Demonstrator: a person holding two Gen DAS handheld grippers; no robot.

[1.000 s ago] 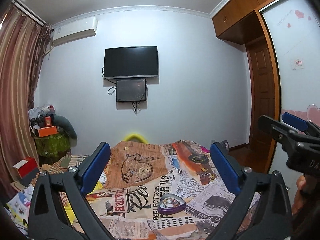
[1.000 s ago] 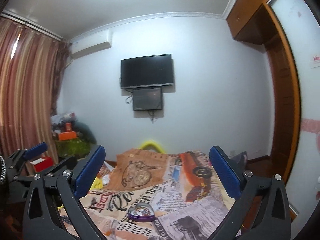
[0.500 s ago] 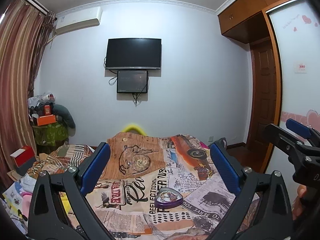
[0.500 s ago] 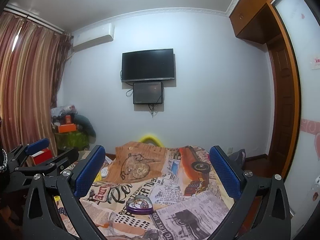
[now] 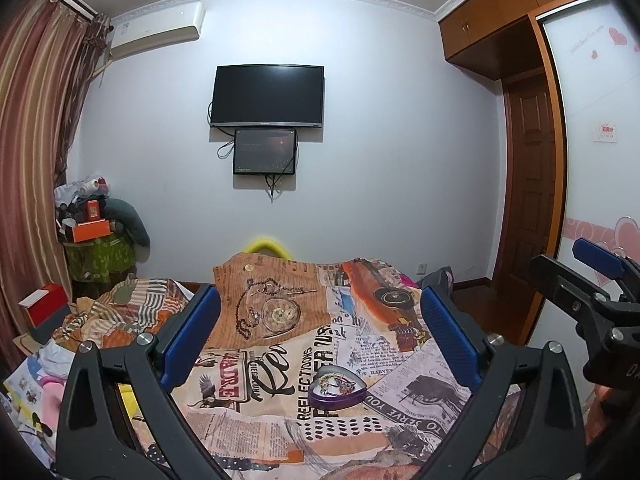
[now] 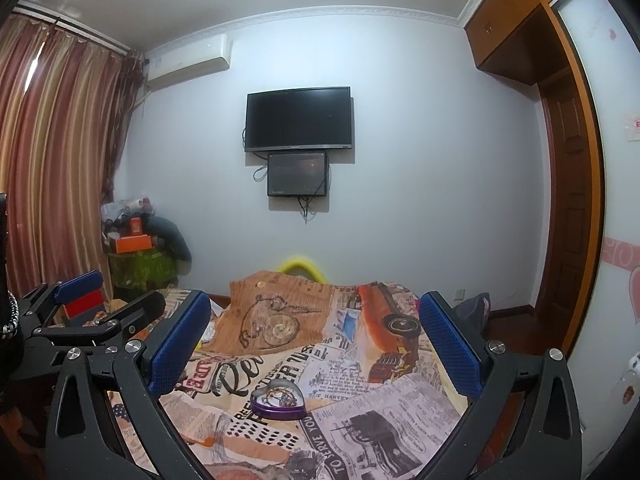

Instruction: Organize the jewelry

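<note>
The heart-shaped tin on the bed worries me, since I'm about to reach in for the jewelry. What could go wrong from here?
1. The heart-shaped tin sits on a soft, wrinkled bedspread; pressing into it may tip it and spill its contents.
2. The jewelry inside looks tangled, so one piece could drag others out.
3. Both the left gripper and right gripper, jaws open, face the tin and could collide.
</note>
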